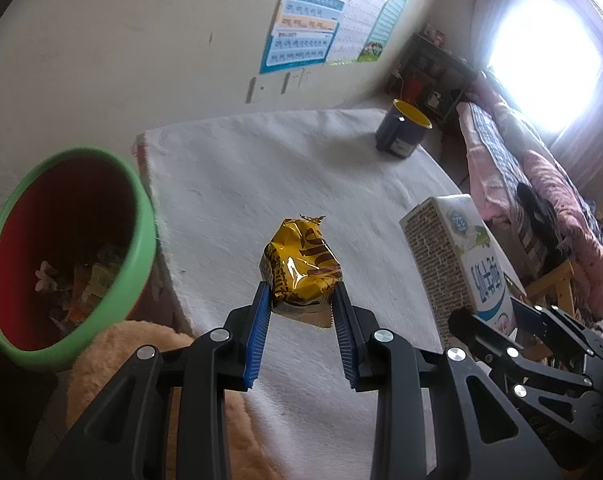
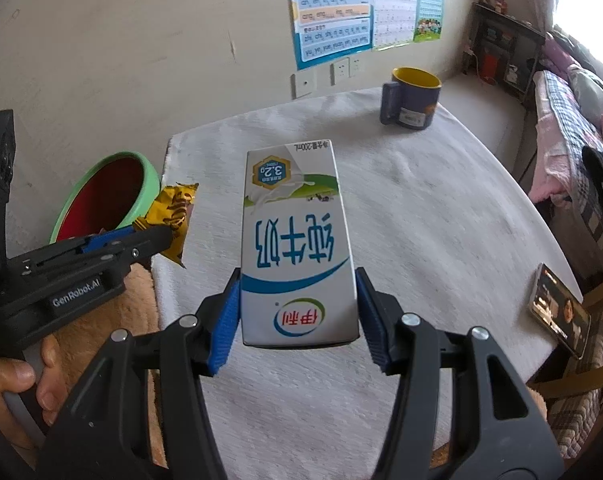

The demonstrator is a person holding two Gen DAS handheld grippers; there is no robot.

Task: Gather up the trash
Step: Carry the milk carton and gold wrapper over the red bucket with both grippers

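Note:
My left gripper (image 1: 301, 300) is shut on a crumpled yellow snack wrapper (image 1: 301, 268) and holds it above the white-covered table (image 1: 241, 168). The wrapper also shows in the right wrist view (image 2: 173, 216), close to the rim of the green bin. My right gripper (image 2: 297, 312) is shut on a white and blue milk carton (image 2: 293, 240), held upside down above the table. The carton shows at the right in the left wrist view (image 1: 461, 264). A green bin with a red inside (image 1: 65, 248) stands left of the table, with several pieces of trash in it.
A dark blue mug with a yellow inside (image 1: 401, 128) stands at the table's far right corner. A phone (image 2: 561, 312) lies at the table's right edge. A tan plush cushion (image 1: 141, 344) lies by the bin. A bed with blankets (image 1: 541, 184) is on the right.

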